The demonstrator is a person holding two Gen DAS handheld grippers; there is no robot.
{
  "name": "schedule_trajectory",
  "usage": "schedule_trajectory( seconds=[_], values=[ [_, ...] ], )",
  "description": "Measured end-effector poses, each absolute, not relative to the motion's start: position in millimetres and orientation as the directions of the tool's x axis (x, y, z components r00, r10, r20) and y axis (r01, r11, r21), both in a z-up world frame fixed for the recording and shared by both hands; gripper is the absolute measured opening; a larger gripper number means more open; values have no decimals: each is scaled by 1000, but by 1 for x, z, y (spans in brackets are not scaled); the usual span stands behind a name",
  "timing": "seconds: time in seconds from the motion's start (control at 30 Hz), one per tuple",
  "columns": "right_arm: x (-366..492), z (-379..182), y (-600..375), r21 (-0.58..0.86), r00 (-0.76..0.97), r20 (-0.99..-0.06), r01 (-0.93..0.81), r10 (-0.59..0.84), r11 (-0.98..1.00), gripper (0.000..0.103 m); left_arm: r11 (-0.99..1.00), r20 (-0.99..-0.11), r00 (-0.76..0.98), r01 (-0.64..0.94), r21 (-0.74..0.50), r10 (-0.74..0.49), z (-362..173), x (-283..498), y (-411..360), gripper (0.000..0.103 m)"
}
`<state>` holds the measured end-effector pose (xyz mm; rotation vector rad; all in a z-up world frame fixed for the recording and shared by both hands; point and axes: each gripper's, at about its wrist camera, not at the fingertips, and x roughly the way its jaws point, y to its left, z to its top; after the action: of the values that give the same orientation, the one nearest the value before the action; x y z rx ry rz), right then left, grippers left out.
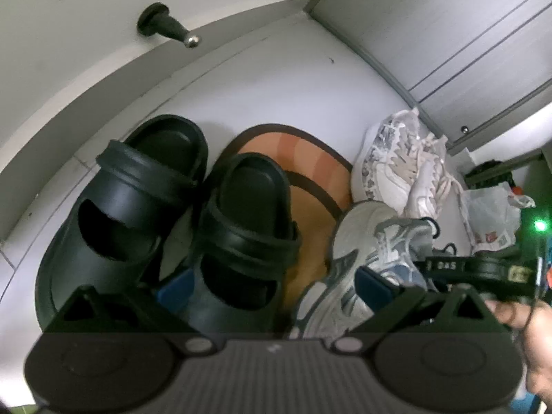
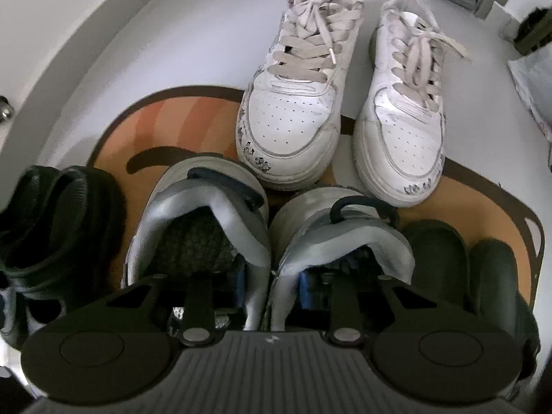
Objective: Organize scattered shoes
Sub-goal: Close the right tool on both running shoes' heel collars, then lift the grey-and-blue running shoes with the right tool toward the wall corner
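A: Tally so far. Black sandals (image 1: 165, 214) sit side by side at the wall end, the nearer one partly on the orange mat (image 1: 310, 172), heels roughly level. Call that pair placed.

B: White lace-up sneakers (image 2: 341, 103)?

A: Paired too, toes toward the right wrist camera, standing parallel with a narrow gap, toes on the far edge of the mat. Laces loose, but the shoes themselves are lined up.

B: And the grey running shoes (image 2: 269, 227)?

A: In hand, by my reading. They stand touching, heels away from the camera, and the right gripper (image 2: 269, 286) has one blue pad inside each shoe's opening, pinching the two inner collars together between them. Jaws drawn in close, clamped on both shoes at once.

B: Left gripper (image 1: 272, 286)?

A: Jaws apart, holding nothing. It hovers low over the nearer black sandal on one side and a grey shoe on the other; one blue pad shows beside each.

B: What is left, then?

A: Judging from this: set the grey pair down square in the row and let go. There are also two dark rounded shapes (image 2: 459, 269) at the right edge of the mat, possibly another pair; too dim to say. A plastic bag (image 1: 490, 214) lies beyond the white sneakers, not part of the job.
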<state>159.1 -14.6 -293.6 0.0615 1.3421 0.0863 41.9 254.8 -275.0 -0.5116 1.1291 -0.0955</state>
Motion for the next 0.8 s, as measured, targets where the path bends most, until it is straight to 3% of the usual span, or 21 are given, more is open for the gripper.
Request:
schedule_trajectory(
  seconds=[0.5,0.8],
  values=[
    [131,-252,3,78,299,-950,-49,89,996,26,840,-791,482,-182,-511,-377,-255,29,270,100],
    [123,-222,12,48,450,-888,-123,99,991,24,838,-792,479,-185,-513,-379,-257,30,269,100]
  ],
)
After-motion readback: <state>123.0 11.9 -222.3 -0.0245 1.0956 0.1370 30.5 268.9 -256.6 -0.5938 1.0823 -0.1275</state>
